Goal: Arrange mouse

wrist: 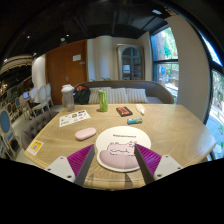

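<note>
The gripper [117,168] has two fingers with bright purple pads [80,160] on the inside, and they stand wide apart, holding nothing. Between the fingers, lying flat on the table [170,125], is a round white mouse mat [119,154] with a pale pink cartoon animal drawn on it and a small line of writing above the drawing that is too tiny to read. The front rim of the mat is cut off behind the fingers. The table is smooth, light wood with a rounded edge. The mouse [86,133] is a small, smooth, pink oval, and it sits on the bare wood just beyond the left finger, apart from the mat. Past it lies a flat printed paper [74,118], and a yellow card [36,146] lies near the table's left edge. Farther back stand a tall green cup [102,100] and a clear jug [68,96] with a pale lid. Beyond the mat are a little teal block [134,120] and a dark flat square thing [124,111], too small to make out. A grey sofa [125,93] sits behind the table.
</note>
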Tool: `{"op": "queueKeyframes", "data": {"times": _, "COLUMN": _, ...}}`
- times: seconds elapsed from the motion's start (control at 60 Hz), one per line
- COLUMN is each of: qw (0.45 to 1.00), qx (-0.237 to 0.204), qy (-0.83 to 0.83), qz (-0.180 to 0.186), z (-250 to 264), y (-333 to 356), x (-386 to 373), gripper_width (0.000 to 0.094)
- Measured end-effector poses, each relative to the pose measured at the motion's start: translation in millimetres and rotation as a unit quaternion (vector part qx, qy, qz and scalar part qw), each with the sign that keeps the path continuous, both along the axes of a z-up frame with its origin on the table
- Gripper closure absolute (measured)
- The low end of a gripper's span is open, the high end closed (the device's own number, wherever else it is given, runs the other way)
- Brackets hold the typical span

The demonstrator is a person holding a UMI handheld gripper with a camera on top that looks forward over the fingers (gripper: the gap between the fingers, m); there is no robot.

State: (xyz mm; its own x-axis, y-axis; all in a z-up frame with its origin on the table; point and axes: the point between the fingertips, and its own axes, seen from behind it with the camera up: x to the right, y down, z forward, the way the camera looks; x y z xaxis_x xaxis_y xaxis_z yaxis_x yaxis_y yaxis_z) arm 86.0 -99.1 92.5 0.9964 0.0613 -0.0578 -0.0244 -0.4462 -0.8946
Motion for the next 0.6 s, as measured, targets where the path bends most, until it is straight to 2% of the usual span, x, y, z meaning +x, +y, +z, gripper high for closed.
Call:
{"op": "queueKeyframes", "data": {"times": 0.267, "qw": 0.997, "qx": -0.028, "qy": -0.01, "qz": 0.074, "z": -23.4, "y": 28.9, "x": -78.0, "gripper_width": 0.0096}}
{"op": "queueKeyframes", "data": {"times": 0.467, "qw": 0.985, "qx": -0.081, "qy": 0.013, "qz": 0.15, "z": -61.4, "y": 55.9, "x": -147.9, "gripper_width": 0.0095}}
{"op": "queueKeyframes", "data": {"times": 0.6, "qw": 0.98, "qx": -0.108, "qy": -0.009, "qz": 0.166, "z": -89.7, "y": 80.2, "x": -170.8, "gripper_width": 0.0099}}
